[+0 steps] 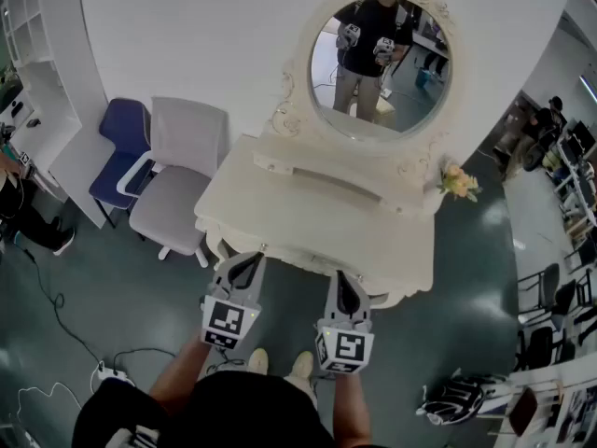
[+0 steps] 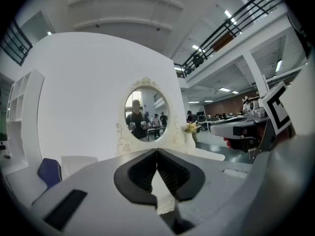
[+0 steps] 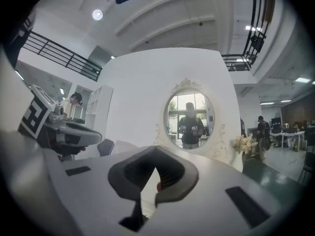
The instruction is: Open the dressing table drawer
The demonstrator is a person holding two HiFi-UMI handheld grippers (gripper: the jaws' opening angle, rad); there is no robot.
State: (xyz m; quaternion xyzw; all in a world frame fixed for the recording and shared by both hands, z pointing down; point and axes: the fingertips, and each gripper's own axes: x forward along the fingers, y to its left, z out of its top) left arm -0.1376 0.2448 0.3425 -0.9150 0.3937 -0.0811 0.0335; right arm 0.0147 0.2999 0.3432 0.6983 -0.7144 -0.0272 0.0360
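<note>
In front of the cream dressing table (image 1: 308,222), the left gripper (image 1: 250,259) and right gripper (image 1: 346,280) hang just short of its front edge, each with jaws pressed together on nothing, aimed about level toward the mirror (image 1: 378,63). Looks like the approach step to me: the drawer should sit in the front face under the tabletop lip, just past the 2 tips, but no view shows its handle clearly. Next I'd guess 1 gripper needs to dip lower, spread its jaws and pinch the handle before pulling straight back.
</note>
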